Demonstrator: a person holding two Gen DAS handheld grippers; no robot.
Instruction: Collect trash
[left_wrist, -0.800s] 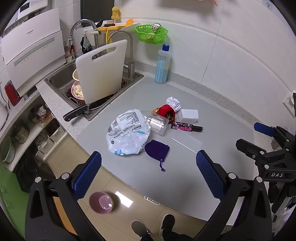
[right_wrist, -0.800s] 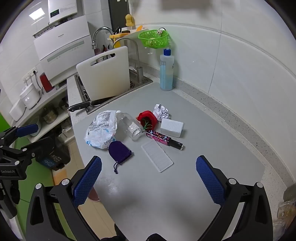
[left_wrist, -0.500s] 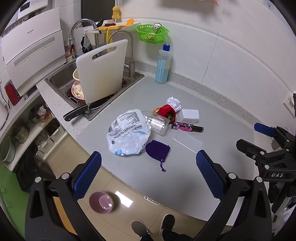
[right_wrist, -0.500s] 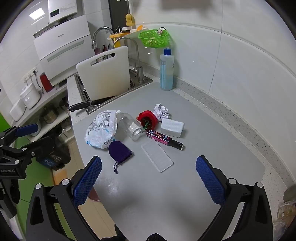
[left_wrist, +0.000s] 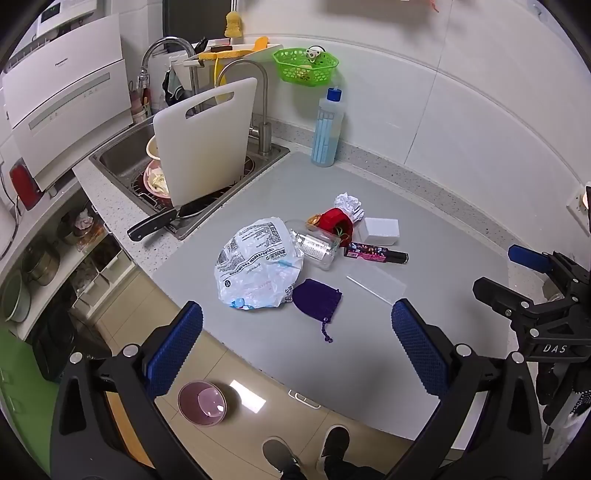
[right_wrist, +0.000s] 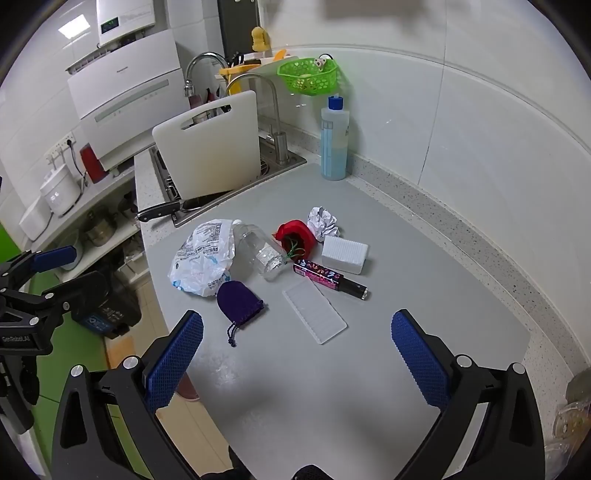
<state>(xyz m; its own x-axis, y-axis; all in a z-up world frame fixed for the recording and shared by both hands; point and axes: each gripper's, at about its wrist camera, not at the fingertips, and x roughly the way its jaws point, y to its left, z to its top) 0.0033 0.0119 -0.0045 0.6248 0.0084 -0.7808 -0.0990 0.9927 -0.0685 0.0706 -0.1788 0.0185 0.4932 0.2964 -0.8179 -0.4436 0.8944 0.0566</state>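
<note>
A pile of litter lies on the grey counter mat (left_wrist: 406, 362) (right_wrist: 424, 258): a crumpled printed plastic bag (left_wrist: 255, 266) (right_wrist: 203, 258), a clear plastic bottle (left_wrist: 314, 247) (right_wrist: 260, 253), a purple drawstring pouch (left_wrist: 317, 301) (right_wrist: 238, 302), a red cloth piece (left_wrist: 334, 221) (right_wrist: 297, 234), a crumpled paper ball (left_wrist: 349, 203) (right_wrist: 323, 223), a white block (left_wrist: 380, 230) (right_wrist: 345, 253), a pink-and-black tube (left_wrist: 375, 253) (right_wrist: 328, 278) and a clear flat lid (left_wrist: 376, 282) (right_wrist: 314, 314). My left gripper (left_wrist: 295, 347) and right gripper (right_wrist: 295, 354) hover open above the mat's near side, nothing between their fingers.
A sink (left_wrist: 122, 155) at the back left holds a white cutting board (left_wrist: 207, 140) and a black-handled knife (left_wrist: 151, 227). A blue-capped bottle (left_wrist: 327, 129) stands by the wall. A pink bowl (left_wrist: 202, 404) sits on the floor near the person's shoes (left_wrist: 280, 454). The right gripper (left_wrist: 546, 306) appears in the left wrist view.
</note>
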